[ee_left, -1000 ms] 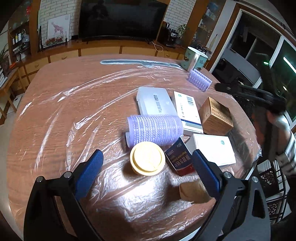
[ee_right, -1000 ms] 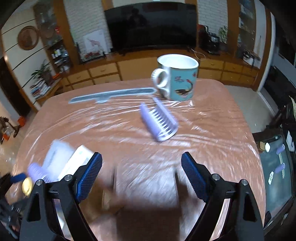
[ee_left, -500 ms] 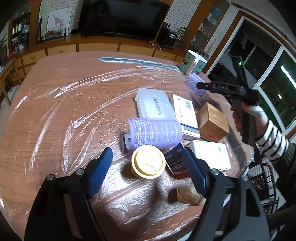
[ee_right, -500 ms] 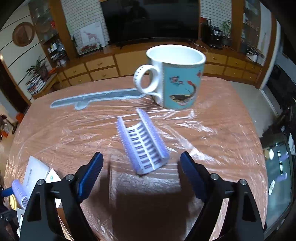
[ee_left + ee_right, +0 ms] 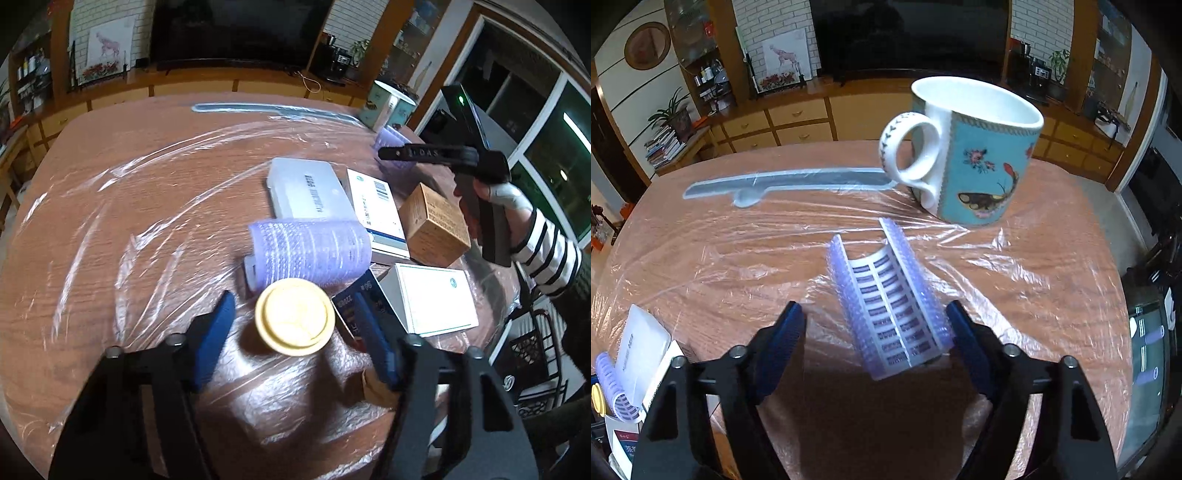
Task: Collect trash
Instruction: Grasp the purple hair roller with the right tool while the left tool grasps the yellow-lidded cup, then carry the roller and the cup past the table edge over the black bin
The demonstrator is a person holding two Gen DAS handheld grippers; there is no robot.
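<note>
Plastic film covers the brown table (image 5: 110,221), wrinkled and shiny. The left tongs (image 5: 295,321) are closing around a small jar with a yellow lid (image 5: 294,316); the jar stands between the two blue pads, with a gap on the left side and the right pad close by it, so it is not yet clamped. Just beyond the jar lies a purple hair roller (image 5: 310,251), and past the right pad a dark blue packet (image 5: 351,306) and a white box (image 5: 428,302). Farther ahead sit a clear flat case (image 5: 306,192), a white carton with a barcode (image 5: 376,210) and a brown cardboard box (image 5: 432,229).

The right tongs (image 5: 875,332) are also closing, with a purple half roller (image 5: 886,299) lying open side up between the pads. Its right edge is at the right pad; the left pad stands apart from it. Ahead of these tongs stand a teal mug (image 5: 967,155) and a long pale comb (image 5: 790,181). A striped sleeve (image 5: 543,247) shows behind the right tongs in the left view.
</note>
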